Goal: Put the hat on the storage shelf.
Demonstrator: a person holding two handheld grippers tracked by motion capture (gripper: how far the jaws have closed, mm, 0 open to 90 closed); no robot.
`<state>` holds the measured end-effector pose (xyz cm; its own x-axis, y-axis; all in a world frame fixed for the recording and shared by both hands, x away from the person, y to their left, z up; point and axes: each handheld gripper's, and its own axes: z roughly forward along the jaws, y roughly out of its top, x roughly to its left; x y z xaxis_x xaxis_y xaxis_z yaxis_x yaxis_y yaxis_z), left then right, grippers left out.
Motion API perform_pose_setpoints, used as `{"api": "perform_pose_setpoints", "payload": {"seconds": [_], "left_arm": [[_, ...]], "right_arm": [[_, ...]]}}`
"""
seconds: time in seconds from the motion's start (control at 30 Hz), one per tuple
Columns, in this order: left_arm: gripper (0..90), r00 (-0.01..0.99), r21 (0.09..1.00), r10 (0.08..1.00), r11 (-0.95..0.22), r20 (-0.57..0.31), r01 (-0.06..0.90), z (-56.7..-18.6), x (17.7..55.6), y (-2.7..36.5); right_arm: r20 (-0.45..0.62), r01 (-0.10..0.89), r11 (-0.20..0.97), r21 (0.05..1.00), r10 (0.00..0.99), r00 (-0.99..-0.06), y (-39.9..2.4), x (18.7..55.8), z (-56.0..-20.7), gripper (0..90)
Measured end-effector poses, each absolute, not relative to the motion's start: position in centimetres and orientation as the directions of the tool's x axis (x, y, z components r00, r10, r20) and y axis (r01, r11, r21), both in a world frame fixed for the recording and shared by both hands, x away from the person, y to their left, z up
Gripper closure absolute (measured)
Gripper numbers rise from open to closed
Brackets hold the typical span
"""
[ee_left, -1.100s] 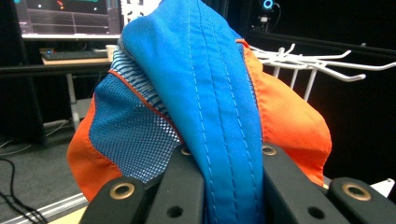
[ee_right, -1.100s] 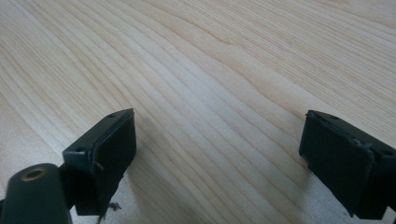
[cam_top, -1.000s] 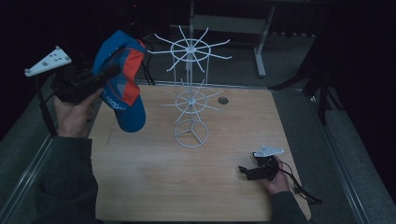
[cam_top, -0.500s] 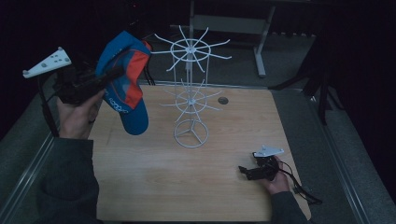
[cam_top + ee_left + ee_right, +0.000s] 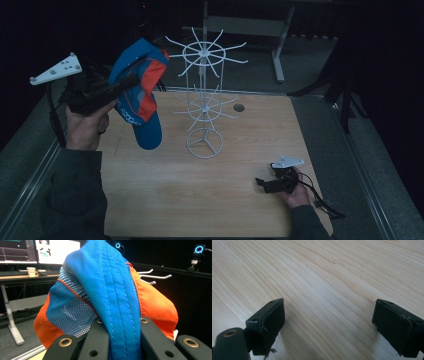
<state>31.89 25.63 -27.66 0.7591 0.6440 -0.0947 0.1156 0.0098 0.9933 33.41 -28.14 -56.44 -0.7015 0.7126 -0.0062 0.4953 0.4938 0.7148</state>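
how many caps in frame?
1. The blue and orange cap hangs off the table, pinched in the left claw, just left of the white wire rack. None on the rack.

My cap (image 5: pixel 117 290) is soft cloth with stitches and a holey mesh part. My table (image 5: pixel 324 277) is smooth, pale wood. The rack (image 5: pixel 202 100) is thin white wire.

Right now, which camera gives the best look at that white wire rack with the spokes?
The high view: the white wire rack stands whole on the table, base ring, pole and both spoke tiers. The left gripper view catches just a few spoke tips behind the cap. The right gripper view looks at bare wood.
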Motion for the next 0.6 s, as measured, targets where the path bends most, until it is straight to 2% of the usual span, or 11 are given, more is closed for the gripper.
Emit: {"api": "perform_pose_setpoints", "payload": {"seconds": [0.23,0.6], "left_arm": [[87.8,0.785,0.989,0.611,-0.025,-0.1,0.145,-28.1,32.4,25.1],[87.5,0.785,0.974,0.613,-0.112,-0.087,0.195,-28.6,33.0,23.8]], "right_arm": [[-0.008,0.494,0.494,0.715,0.713,-0.701,-28.1,33.4,-56.5,10.7],[-0.009,0.493,0.495,0.715,0.712,-0.702,-28.2,33.4,-56.5,10.7]]}}
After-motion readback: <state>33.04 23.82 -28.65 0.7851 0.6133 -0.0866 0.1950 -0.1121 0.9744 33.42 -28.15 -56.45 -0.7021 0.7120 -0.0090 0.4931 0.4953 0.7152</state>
